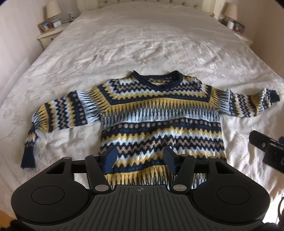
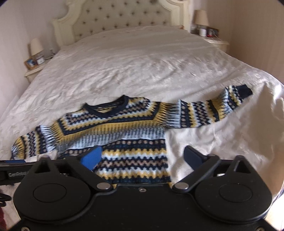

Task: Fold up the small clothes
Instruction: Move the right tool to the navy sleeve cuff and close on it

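A small knitted sweater [image 1: 159, 113] with navy, yellow and white zigzag bands lies flat on the white bedspread [image 1: 142, 44], neck away from me and both sleeves spread out. In the left wrist view my left gripper [image 1: 140, 157] hovers over the sweater's lower body near the hem, open, with no cloth pinched. The right wrist view shows the sweater [image 2: 124, 131] with my right gripper [image 2: 142, 154] over its lower right edge, jaws wide open, one blue pad over the knit and the other over the bedspread [image 2: 142, 62]. The right gripper's black body [image 1: 266, 151] shows at the right of the left wrist view.
The bed fills both views, with a tufted headboard [image 2: 120, 16] at the far end. Nightstands with lamps stand on either side, one at the left [image 1: 48, 33] and one at the right [image 1: 237, 26]. The bedspread drops off at the right edge [image 2: 257, 124].
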`<state>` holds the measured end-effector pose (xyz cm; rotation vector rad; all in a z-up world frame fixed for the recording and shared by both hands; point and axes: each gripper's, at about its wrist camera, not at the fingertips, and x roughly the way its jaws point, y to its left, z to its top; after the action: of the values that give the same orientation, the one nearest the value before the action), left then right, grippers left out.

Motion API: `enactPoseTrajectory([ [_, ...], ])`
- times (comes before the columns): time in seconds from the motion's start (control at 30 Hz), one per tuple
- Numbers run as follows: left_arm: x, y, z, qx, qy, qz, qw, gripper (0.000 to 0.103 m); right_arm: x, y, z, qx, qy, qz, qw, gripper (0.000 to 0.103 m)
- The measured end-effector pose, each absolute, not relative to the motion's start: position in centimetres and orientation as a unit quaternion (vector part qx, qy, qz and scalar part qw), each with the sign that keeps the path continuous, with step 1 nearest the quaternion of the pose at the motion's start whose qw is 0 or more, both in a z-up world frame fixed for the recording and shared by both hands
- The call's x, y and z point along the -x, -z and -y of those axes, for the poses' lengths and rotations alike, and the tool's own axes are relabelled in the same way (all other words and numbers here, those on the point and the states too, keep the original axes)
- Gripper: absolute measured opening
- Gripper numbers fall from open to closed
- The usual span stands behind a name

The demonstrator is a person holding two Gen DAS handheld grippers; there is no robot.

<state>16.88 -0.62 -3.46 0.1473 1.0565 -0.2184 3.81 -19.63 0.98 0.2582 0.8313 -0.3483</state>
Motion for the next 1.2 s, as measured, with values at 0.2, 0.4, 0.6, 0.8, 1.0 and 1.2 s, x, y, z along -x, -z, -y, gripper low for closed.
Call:
enactPoseTrajectory([
  [0.2, -18.0, 4.7, 1.5, -0.074, 0.114, -0.524, 0.841, 0.054, -4.3, 1.3, 24.0, -0.151, 0.202, -0.422, 0.871, 0.075],
  [0.4, -18.8, 5.5, 2.8, -0.070, 0.086, -0.539, 0.835, 0.054, -5.5, 3.4, 31.7, -0.167, 0.228, -0.444, 0.850, 0.075],
  [0.6, -18.8, 5.4, 5.7, -0.050, 0.028, -0.550, 0.833, 0.054, -7.0, 4.9, 40.4, -0.165, 0.234, -0.458, 0.841, 0.075],
  [0.8, -18.1, 5.5, 10.1, -0.050, 0.001, -0.550, 0.833, 0.054, -9.1, 6.2, 48.8, -0.146, 0.233, -0.467, 0.840, 0.075],
  [1.0, -16.7, 5.5, 14.2, -0.059, -0.008, -0.550, 0.833, 0.054, -10.4, 7.4, 55.8, -0.148, 0.238, -0.471, 0.836, 0.075],
  [1.2, -16.0, 5.4, 15.8, -0.052, -0.039, -0.554, 0.830, 0.054, -12.1, 9.0, 61.6, -0.163, 0.258, -0.470, 0.828, 0.074],
])
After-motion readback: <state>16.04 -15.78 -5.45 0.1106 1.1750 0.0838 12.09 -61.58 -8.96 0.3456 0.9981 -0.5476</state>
